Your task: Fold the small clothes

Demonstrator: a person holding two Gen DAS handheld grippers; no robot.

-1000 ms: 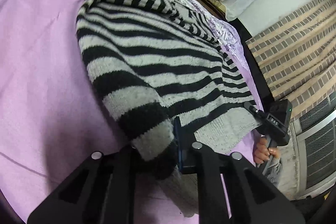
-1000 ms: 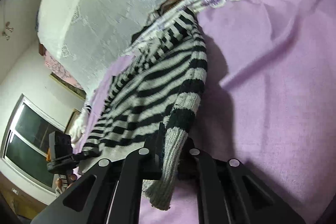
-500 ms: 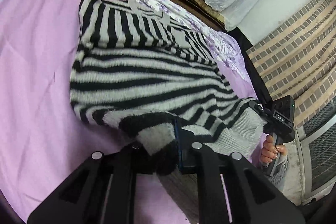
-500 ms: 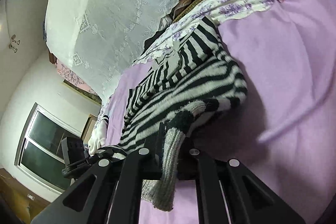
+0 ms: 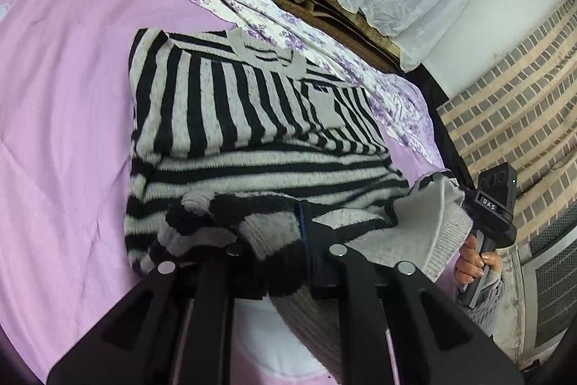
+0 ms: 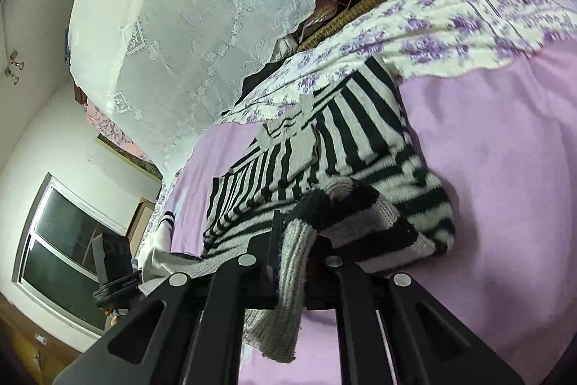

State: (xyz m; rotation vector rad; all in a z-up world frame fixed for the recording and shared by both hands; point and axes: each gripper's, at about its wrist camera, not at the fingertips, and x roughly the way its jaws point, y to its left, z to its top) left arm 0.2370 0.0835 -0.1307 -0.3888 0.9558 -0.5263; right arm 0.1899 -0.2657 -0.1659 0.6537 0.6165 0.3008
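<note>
One striped sweater point(image 5: 252, 132) lies on the purple bed sheet point(image 5: 54, 96), its near half lifted and doubled toward the collar end. One cuff is clamped between the closed jaws of the left tool point(image 5: 281, 251); the other cuff is clamped likewise in the right tool point(image 6: 292, 251), hanging down below the jaws. Two tools, one garment. One floral pillow point(image 6: 468, 35) lies just beyond the collar. A white lace cover point(image 6: 198, 24) hangs behind.

Our matte black two-finger left gripper point(image 5: 285, 251) with round silver screws on angular arms, our matching black right gripper point(image 6: 292, 251), its camera block labelled DAS, our grey ribbed knit sleeve point(image 5: 487, 309) at the wrist
</note>
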